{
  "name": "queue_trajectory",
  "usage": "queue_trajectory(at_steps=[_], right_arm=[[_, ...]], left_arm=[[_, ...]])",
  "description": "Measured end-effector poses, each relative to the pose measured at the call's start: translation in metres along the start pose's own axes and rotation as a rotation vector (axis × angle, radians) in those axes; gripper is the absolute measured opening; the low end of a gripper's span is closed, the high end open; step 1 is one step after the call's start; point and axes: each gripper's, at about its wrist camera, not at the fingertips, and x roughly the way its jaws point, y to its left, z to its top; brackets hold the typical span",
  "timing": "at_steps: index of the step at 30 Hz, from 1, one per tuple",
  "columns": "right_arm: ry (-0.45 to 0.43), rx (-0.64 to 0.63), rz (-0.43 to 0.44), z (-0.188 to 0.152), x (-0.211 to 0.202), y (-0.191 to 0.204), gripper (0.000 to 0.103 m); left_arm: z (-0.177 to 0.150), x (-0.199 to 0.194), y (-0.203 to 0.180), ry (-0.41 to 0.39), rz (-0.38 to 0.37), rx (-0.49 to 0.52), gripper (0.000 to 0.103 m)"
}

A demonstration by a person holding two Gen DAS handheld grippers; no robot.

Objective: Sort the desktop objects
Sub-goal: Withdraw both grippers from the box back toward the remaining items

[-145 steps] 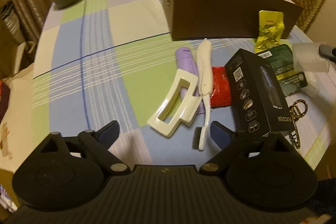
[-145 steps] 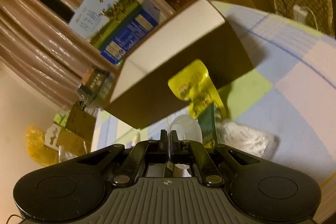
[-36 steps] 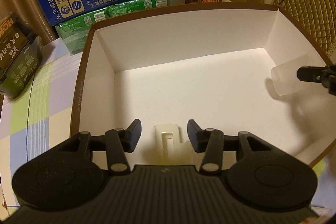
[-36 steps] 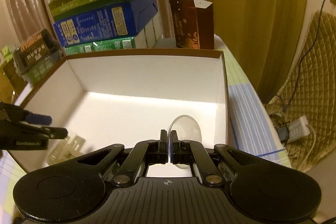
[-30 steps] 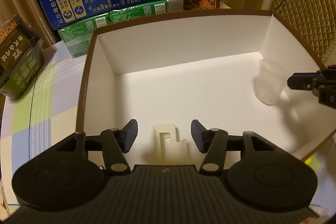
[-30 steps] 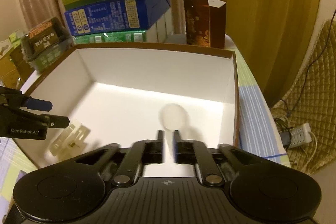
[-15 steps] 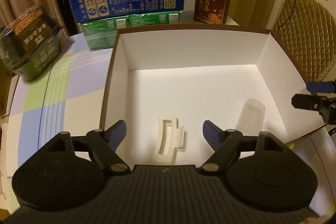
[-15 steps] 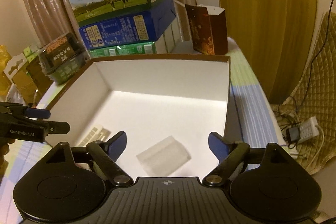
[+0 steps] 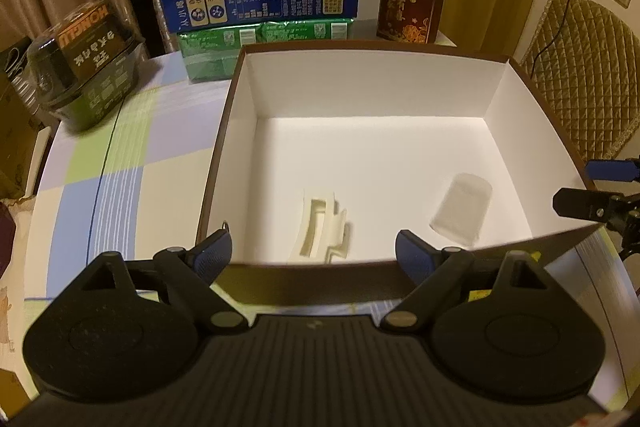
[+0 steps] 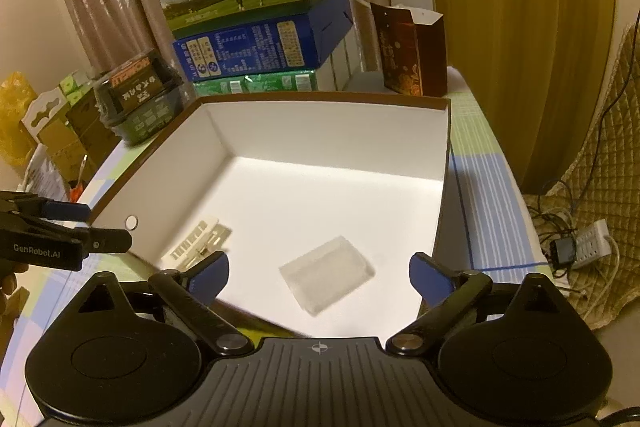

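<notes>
On the checked bench [image 9: 120,163], a brown box [image 9: 496,99] with white inside, holding 2 things apart: cream hair clip [image 9: 320,223], clear cup [image 10: 328,277] on its side. Left gripper [image 9: 316,251], right gripper [image 10: 318,273]: both opening, empty.

Open cardboard box [image 9: 224,147]: brown outside, white inside. Cream plastic hair clip [image 9: 322,227] and clear frosted plastic cup [image 9: 460,211] are seen in it. Checked tablecloth [image 9: 120,155]: green, lilac, blue, white stripes. Blue gripper pads [image 10: 430,277].
</notes>
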Motion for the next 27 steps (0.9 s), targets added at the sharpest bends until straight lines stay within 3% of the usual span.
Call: queue_trajectory(at_steps=[17, 27], right_arm=[[-0.031, 0.007, 0.035, -0.031, -0.052, 0.015, 0.099], [-0.036, 0.041, 0.009, -0.057, -0.074, 0.031, 0.099]], left_arm=[[-0.040, -0.069, 0.005, -0.052, 0.008, -0.020, 0.089], [-0.066, -0.097, 0.018, -0.068, -0.002, -0.002, 0.089]])
